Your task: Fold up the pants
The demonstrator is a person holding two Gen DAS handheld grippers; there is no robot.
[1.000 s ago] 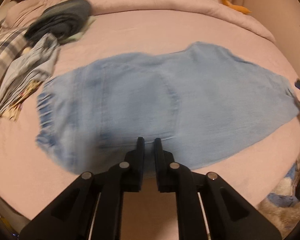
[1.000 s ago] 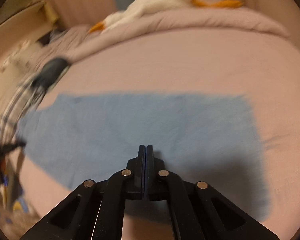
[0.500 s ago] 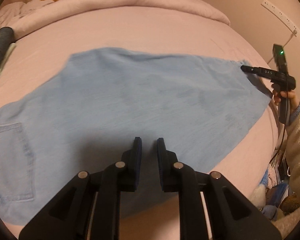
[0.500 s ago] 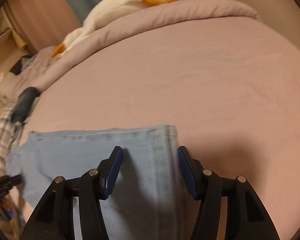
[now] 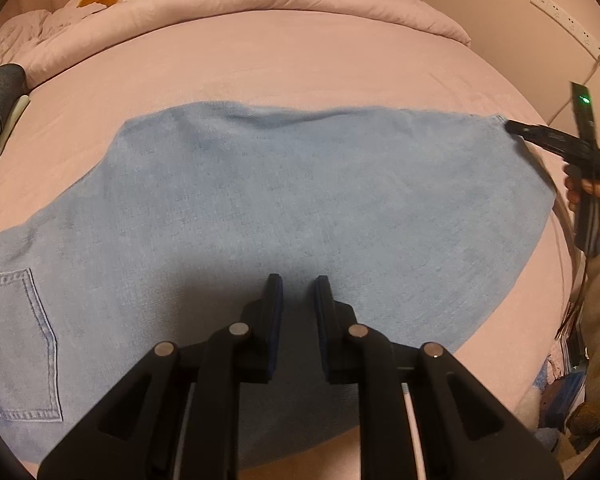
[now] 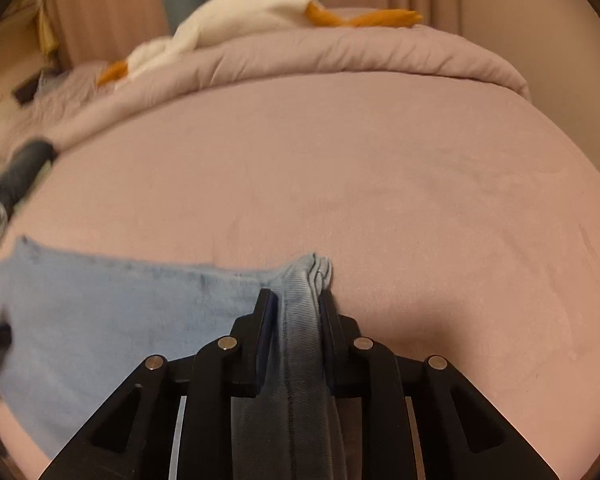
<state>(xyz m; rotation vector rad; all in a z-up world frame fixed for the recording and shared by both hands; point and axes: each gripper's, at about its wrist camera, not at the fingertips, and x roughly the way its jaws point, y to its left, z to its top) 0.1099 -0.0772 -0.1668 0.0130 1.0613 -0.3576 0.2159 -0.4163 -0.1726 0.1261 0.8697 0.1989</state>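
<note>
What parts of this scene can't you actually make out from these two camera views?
- Left wrist view: the jeans' waistband end, cut off by the left edge.
- Left wrist view: the jeans' near edge, hidden behind the left gripper.
- Right wrist view: clothes at the left, blurred.
- Right wrist view: the hem's underside, hidden between the closing right gripper's pads.

We see pants (image 5: 284, 200): light blue denim, spread flat across pink bed, folded lengthwise into one long band. Back pocket w/ stitched outline faces up at left end in left wrist view. Surface mostly smooth, slight ripple along far edge. Right end: waistband or hem, can't tell which, bunched into ridge of stacked layers and lifted off bed; darker seam runs along it in right wrist view (image 6: 300, 320). Rest of fabric lies flat, near edge reaches close to mattress edge.
</note>
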